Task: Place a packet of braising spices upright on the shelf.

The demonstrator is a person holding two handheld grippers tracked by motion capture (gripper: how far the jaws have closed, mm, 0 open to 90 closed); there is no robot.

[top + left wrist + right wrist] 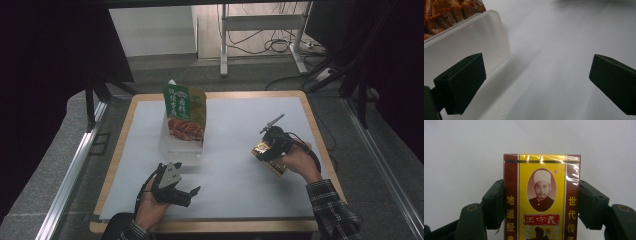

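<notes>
Clearly, the person's left gripper [192, 192] is resting low at the near left of the table with its jaws spread wide and nothing between them; in the left gripper view the clear plastic tub [466, 47] is sitting just beside its left jaw, not touched. That tub [181, 142] is standing toward the far left of the white sheet [235, 165], with a green snack bag [183, 111] standing upright in it. Further right, the right gripper [265, 150] is pinching a yellow and maroon packet [541, 195] across its two long edges, the pads pressing on both sides of the glossy wrap. Judging by this, the packet seems bound for the tub, so the grip ought to stay square and firm, since the film looks slippery, and the bag is leaving little spare room inside. Beneath the sheet a wooden table [320, 145] is showing at the rim, on grey floor [50, 165]; a metal stand [262, 35] and loose cables [280, 42] are lying beyond.
</notes>
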